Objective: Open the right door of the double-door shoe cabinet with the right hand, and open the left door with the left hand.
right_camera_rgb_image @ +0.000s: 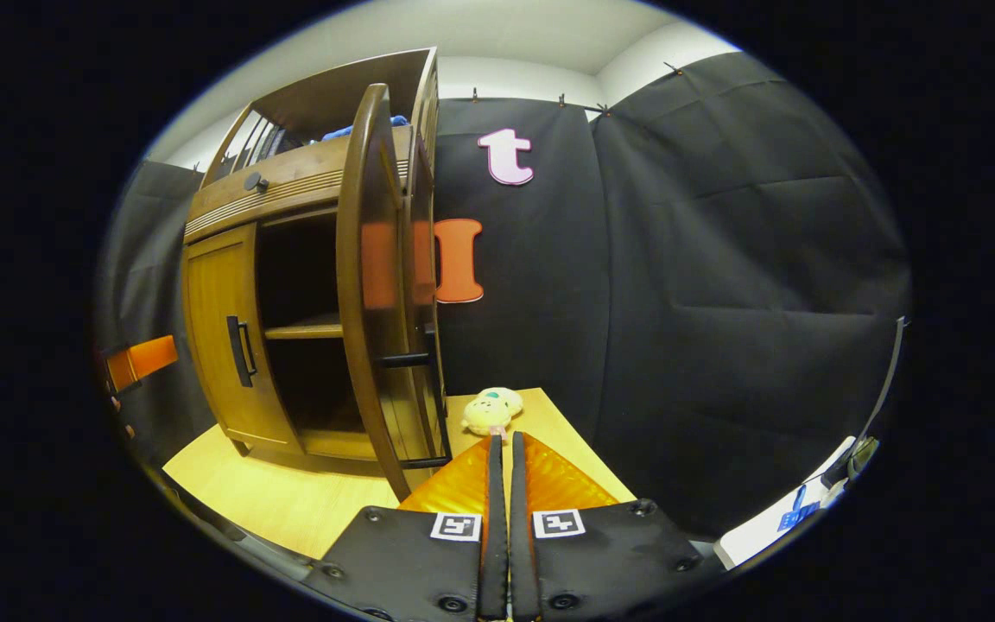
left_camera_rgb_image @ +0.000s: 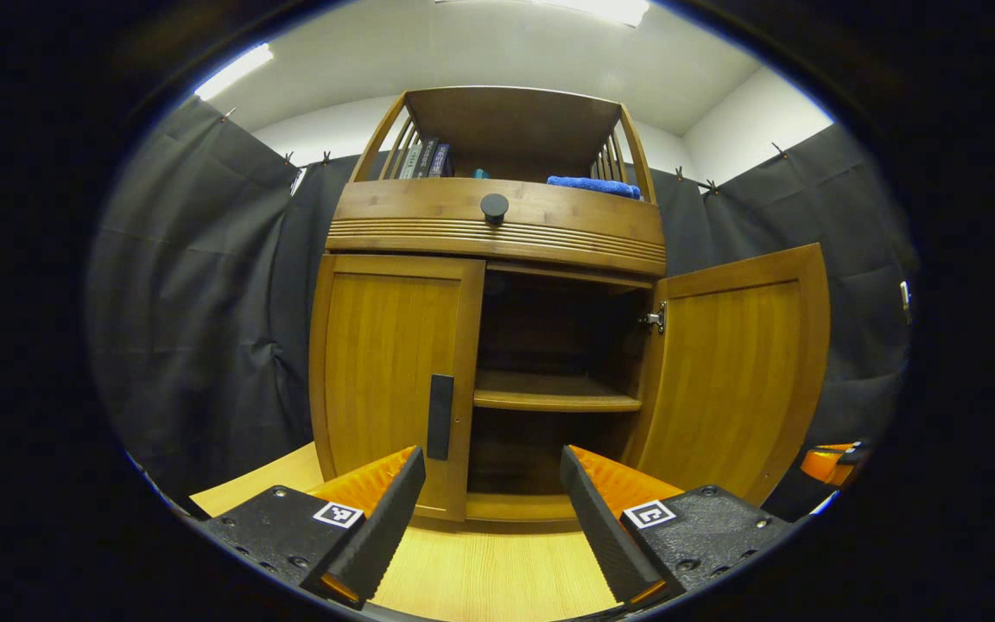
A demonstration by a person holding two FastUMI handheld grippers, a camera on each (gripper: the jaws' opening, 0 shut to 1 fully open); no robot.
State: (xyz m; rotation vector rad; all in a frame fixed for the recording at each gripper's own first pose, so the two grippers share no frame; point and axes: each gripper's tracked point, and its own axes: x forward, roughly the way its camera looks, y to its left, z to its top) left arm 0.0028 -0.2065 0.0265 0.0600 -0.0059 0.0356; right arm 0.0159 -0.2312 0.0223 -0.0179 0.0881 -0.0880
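The wooden shoe cabinet (left_camera_rgb_image: pixel 497 233) stands on a light wood table. Its left door (left_camera_rgb_image: pixel 389 371) is closed, with a black vertical handle (left_camera_rgb_image: pixel 440 416) near the centre edge. The right door (left_camera_rgb_image: pixel 739 371) is swung wide open, showing a shelf (left_camera_rgb_image: pixel 554 393) inside. My left gripper (left_camera_rgb_image: pixel 491 471) is open, its fingers low in front of the cabinet, a short way from the left door's handle. In the right gripper view, the open right door (right_camera_rgb_image: pixel 372 285) stands edge-on with its handle (right_camera_rgb_image: pixel 402 358) facing out. My right gripper (right_camera_rgb_image: pixel 502 453) is shut and empty, off the door.
A drawer with a round black knob (left_camera_rgb_image: pixel 494 206) sits above the doors. Books (left_camera_rgb_image: pixel 424 160) and a blue cloth (left_camera_rgb_image: pixel 592 185) rest on the top shelf. A small plush toy (right_camera_rgb_image: pixel 491 410) lies on the table (right_camera_rgb_image: pixel 290 501) right of the cabinet. Black cloth walls surround the booth.
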